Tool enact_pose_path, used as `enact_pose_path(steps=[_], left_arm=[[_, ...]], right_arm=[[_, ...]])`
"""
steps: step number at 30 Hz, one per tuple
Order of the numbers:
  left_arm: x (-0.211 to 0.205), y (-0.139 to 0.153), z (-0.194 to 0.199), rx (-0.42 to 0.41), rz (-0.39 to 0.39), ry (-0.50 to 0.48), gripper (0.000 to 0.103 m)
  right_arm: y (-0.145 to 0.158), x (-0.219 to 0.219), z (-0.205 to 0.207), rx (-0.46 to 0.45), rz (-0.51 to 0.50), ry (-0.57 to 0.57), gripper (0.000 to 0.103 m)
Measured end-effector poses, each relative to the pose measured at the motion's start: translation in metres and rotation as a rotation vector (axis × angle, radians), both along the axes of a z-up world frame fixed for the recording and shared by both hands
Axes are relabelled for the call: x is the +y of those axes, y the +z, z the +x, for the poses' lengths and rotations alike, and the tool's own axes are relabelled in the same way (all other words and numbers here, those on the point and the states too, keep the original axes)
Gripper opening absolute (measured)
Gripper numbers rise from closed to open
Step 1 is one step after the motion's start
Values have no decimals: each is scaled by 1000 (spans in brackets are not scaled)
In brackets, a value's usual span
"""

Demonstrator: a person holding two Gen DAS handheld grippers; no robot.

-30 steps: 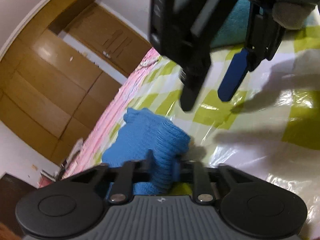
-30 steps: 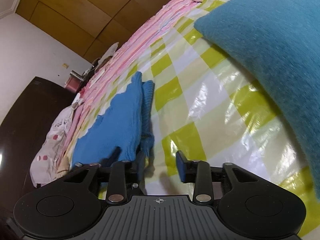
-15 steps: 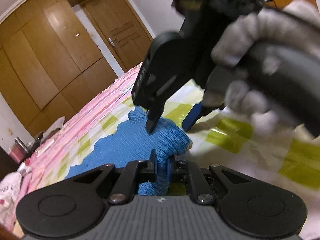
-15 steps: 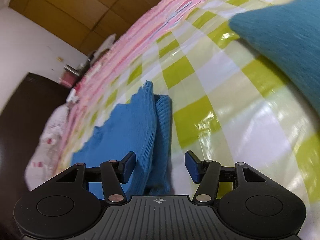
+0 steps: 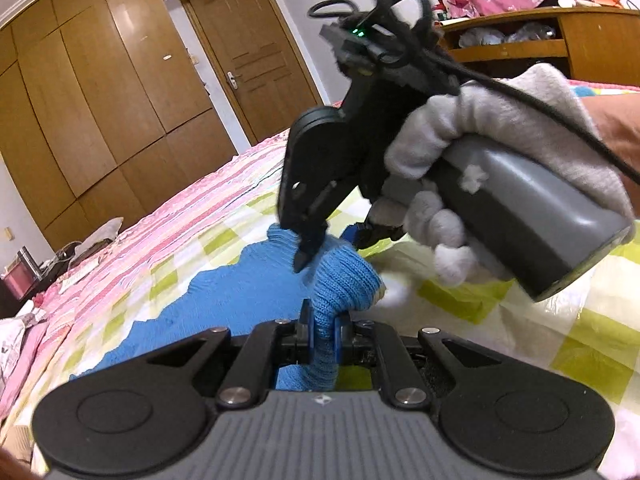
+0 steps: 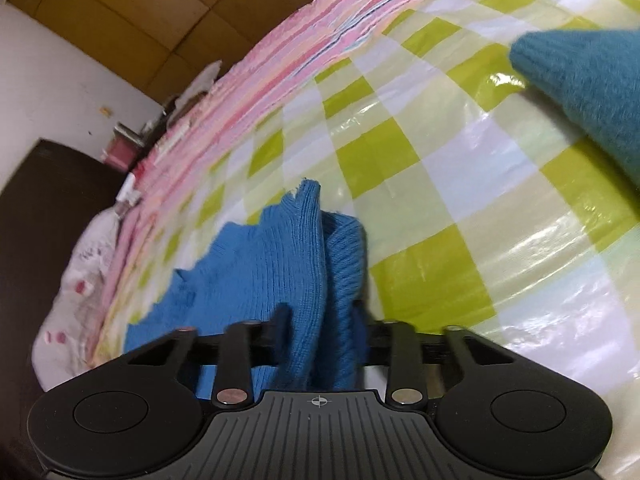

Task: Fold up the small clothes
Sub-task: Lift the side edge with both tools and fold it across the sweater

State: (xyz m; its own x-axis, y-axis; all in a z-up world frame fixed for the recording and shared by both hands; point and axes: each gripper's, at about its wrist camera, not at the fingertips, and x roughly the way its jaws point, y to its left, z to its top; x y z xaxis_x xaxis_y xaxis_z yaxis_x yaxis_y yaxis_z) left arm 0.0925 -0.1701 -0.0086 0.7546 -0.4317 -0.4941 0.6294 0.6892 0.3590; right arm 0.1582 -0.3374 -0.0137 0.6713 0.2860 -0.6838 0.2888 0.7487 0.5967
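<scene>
A blue knit garment (image 5: 240,292) lies on the green-and-white chequered sheet (image 5: 500,320), its near edge bunched into a raised fold. My left gripper (image 5: 323,334) is shut on that fold and holds it a little above the sheet. Just beyond it, a hand in a grey glove (image 5: 480,140) holds my right gripper (image 5: 326,250), whose tips straddle the same edge. In the right wrist view the blue garment (image 6: 256,264) fills the gap of the right gripper (image 6: 320,320). Its jaws are closing, with the fingers (image 6: 282,316) pressed against the doubled cloth.
A teal knit garment (image 6: 592,80) lies at the far right of the sheet (image 6: 460,160). A pink striped blanket (image 5: 180,220) runs along the bed's far side. Wooden wardrobes and a door (image 5: 248,60) stand behind, and a wooden shelf (image 5: 560,40) at the right.
My right gripper has come in over the blue garment's edge and its jaws have narrowed onto the fold. My left gripper has risen and rolled with the cloth still held.
</scene>
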Motion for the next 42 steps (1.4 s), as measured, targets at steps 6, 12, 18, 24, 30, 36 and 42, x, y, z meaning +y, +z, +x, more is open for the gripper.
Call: enact_pose_path(steps=[6,12,18,24,30,36,42], left_arm=[[9,8,2,9,-35,11,16],[22,20,1,37,-93,47,16],[33,28,3,44,-129,71,16],[46,29,-3,65,-171,93,16],[71,38,-4,88,-226,134,16],[103,46,-13,97,-279,183,16],[137,50,-18,116,-328,233,16]], right_arm=[[23,21,-2,-7,-146,30,15],[49,40,0,-25,-230,48,14],[66,58,2,-32,-292,64,14],[81,77,4,-50,-332,84,14],[97,104,7,-74,-364,118,14],[112,138,10,-99,-390,159,14],[121,179,17,-115,-414,209,14]])
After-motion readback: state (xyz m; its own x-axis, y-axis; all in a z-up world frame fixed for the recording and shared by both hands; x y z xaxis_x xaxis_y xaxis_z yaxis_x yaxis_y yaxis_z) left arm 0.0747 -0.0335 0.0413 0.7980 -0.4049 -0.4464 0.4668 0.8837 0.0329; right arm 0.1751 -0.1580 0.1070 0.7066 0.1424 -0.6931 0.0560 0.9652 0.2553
